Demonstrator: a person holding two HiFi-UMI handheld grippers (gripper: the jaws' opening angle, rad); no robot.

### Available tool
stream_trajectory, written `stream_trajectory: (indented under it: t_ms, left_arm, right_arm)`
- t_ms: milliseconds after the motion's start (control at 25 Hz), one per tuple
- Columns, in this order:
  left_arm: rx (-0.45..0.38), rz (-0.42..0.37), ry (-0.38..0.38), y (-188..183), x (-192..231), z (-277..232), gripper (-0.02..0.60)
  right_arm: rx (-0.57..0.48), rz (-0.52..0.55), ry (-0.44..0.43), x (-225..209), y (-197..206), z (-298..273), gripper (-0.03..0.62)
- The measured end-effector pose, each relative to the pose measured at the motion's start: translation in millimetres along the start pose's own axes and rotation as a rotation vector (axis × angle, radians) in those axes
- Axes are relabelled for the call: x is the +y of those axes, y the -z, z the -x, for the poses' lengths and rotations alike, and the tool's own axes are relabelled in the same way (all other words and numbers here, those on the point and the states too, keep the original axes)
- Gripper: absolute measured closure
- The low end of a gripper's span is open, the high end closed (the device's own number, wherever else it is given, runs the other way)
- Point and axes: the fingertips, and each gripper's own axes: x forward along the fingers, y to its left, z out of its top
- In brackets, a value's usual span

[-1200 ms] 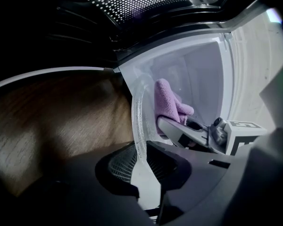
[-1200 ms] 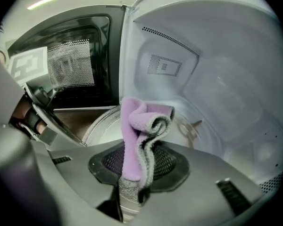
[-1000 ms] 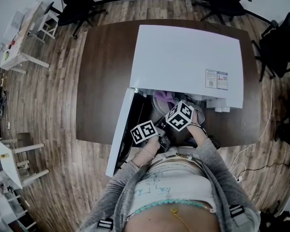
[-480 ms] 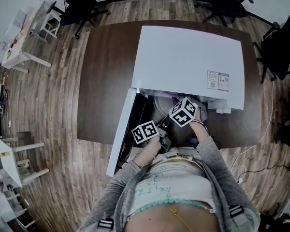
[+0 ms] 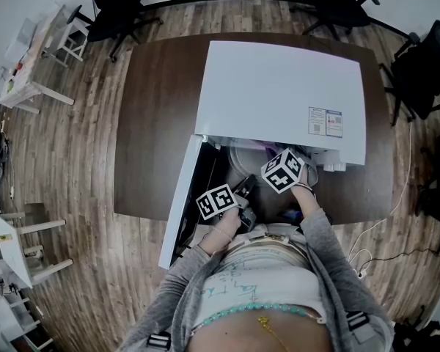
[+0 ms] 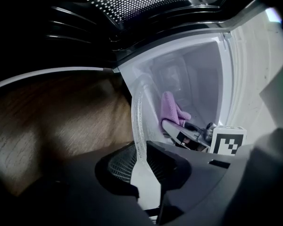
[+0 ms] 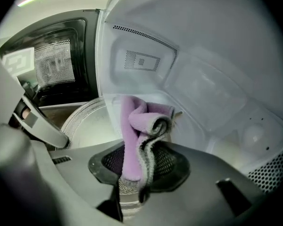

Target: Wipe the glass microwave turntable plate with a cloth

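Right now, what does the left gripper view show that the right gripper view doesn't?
Left gripper view only: the left gripper clamped on the glass plate at its rim, seen edge-on, and the wooden table.
Right gripper view only: the right gripper shut on the purple cloth, the plate's broad face, and the vent grille in the microwave cavity.
Both: plate, cloth, cavity.

A white microwave (image 5: 279,94) sits on the dark table (image 5: 158,123).
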Motion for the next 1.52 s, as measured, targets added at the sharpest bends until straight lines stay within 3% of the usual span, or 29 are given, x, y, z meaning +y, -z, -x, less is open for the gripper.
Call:
stream_trajectory:
  t_ms: [480,1520]
  left_arm:
    - [-0.005,-0.004,-0.001,-0.3,-0.7,2.1,0.517]
    - [-0.005,0.014,-0.017,2.4,4.6,6.8,0.517]
  right_arm:
    - [0.041,0.012,-0.005,5.6,15.9,9.4,0.473]
    - [0.089,0.14,-0.036,43.2,33.7,30.4,0.473]
